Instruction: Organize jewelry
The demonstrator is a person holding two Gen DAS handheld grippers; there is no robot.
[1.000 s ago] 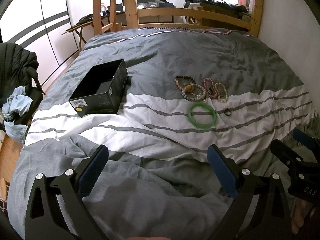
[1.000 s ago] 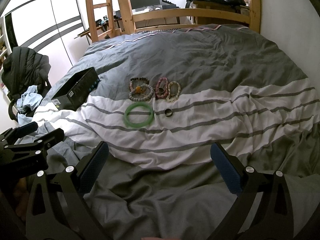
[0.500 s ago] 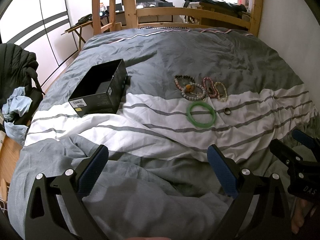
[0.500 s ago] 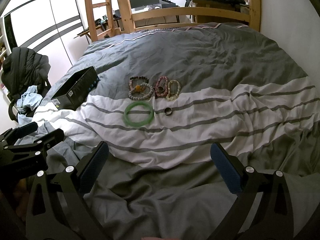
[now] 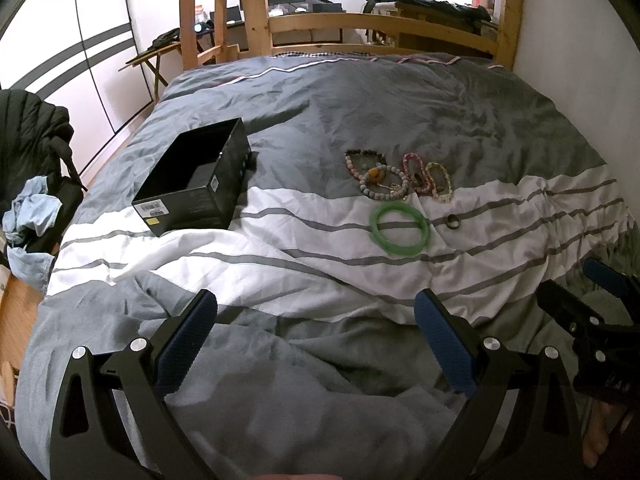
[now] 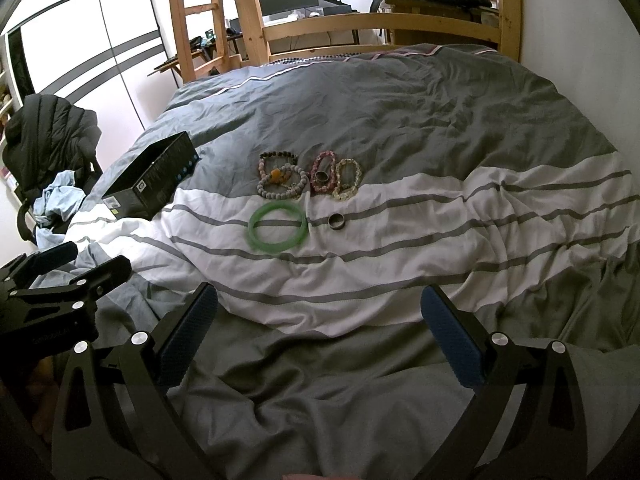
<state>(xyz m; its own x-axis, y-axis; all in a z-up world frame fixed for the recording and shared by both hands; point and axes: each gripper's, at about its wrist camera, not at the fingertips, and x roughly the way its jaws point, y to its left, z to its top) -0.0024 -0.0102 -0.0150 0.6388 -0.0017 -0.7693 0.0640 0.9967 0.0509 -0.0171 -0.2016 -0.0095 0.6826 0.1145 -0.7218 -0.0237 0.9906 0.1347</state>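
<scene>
Grey-and-white striped duvet is covering the bed and is carrying all items. Beaded bracelets are lying bunched and overlapping, so their exact count is hard to make out; one small dark piece inside the pink loop cannot be identified. Green bangle is lying flat just on the near side of the bracelets, with a small ring just beside it to the right. Black box is sitting open, well to the left of the bangle; its interior is dark and the contents cannot be told. Left gripper is hovering spread wide and empty over rumpled duvet, well short of the bangle. Right gripper is likewise spread wide, gripping nothing, with the bangle lying ahead and slightly left of its centre line. Both grippers' bodies are being cut off by the frame edge.
</scene>
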